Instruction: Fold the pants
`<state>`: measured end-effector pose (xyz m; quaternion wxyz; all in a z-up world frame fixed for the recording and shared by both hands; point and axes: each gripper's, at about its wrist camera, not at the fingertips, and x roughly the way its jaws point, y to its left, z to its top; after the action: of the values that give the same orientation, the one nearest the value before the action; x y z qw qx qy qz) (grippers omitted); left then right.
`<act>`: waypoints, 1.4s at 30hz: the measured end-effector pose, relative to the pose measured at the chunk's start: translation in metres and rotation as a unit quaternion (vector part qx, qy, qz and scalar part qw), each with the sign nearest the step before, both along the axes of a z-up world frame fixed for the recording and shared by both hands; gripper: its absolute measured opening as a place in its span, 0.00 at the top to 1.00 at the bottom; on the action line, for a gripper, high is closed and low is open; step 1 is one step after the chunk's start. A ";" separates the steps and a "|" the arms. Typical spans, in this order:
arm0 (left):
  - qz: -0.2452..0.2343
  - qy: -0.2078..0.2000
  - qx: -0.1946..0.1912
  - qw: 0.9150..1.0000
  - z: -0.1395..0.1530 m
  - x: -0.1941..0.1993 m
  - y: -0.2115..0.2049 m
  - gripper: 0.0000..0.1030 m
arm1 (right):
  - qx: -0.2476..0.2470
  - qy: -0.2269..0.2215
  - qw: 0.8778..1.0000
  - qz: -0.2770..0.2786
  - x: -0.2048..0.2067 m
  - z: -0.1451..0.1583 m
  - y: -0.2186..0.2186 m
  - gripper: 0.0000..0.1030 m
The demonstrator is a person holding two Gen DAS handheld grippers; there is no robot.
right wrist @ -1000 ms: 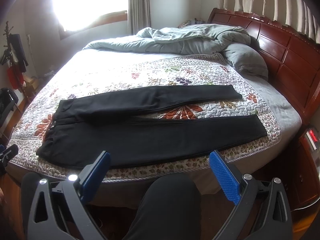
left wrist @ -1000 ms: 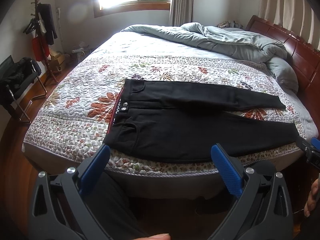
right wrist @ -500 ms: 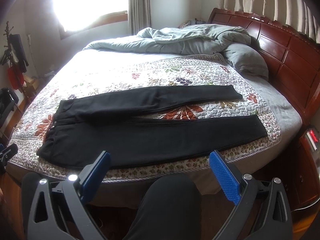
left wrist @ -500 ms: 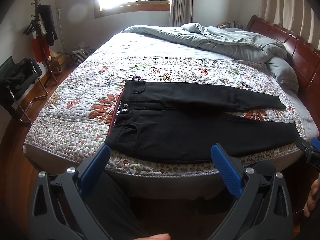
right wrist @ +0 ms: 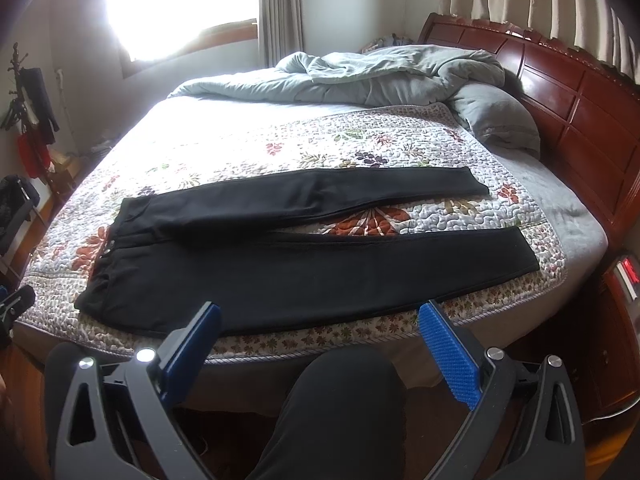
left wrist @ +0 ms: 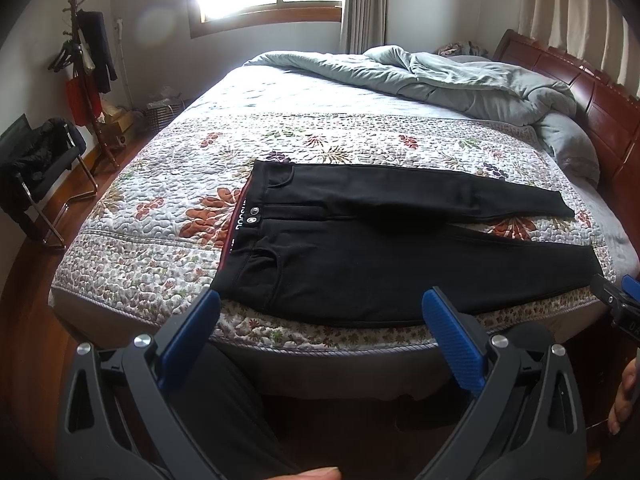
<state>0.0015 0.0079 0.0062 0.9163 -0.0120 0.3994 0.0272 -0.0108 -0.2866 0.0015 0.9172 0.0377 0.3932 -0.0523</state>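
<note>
Left wrist view: pants (left wrist: 384,256) flat on bed (left wrist: 160,264), long axis crosswise, waistband nearer left claw (left wrist: 320,312), cuffs nearer right claw (right wrist: 320,324), both wide, empty.

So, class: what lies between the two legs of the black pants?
Bare floral quilt shows in the gap between the legs of the black pants, clearest in the right wrist view.
</note>
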 end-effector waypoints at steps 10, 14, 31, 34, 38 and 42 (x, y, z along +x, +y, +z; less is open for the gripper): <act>-0.001 0.001 0.000 1.000 -0.001 0.000 0.000 0.02 | 0.001 0.002 1.000 0.000 -0.001 -0.003 -0.001 0.03; -0.002 0.002 0.000 1.000 -0.002 0.000 -0.001 0.02 | 0.002 0.004 1.000 0.000 0.000 -0.004 -0.002 0.03; -0.004 0.006 -0.002 1.000 -0.005 0.001 -0.002 0.02 | 0.001 0.008 1.000 0.000 0.003 -0.008 0.000 0.03; -0.009 0.009 -0.003 1.000 -0.008 0.004 -0.004 0.02 | -0.002 0.011 1.000 0.002 0.005 -0.010 0.001 0.03; -0.034 0.019 0.007 0.999 -0.016 0.018 -0.003 0.02 | -0.002 0.017 1.000 0.027 0.017 -0.014 0.001 0.03; -0.100 0.068 -0.006 0.993 -0.042 0.049 0.010 0.02 | 0.022 -0.066 0.992 0.105 0.027 0.007 0.001 0.04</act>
<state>0.0509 0.0180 -0.0354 0.8851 0.0245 0.4602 -0.0656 0.0166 -0.2856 0.0081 0.9404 0.0200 0.3348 0.0557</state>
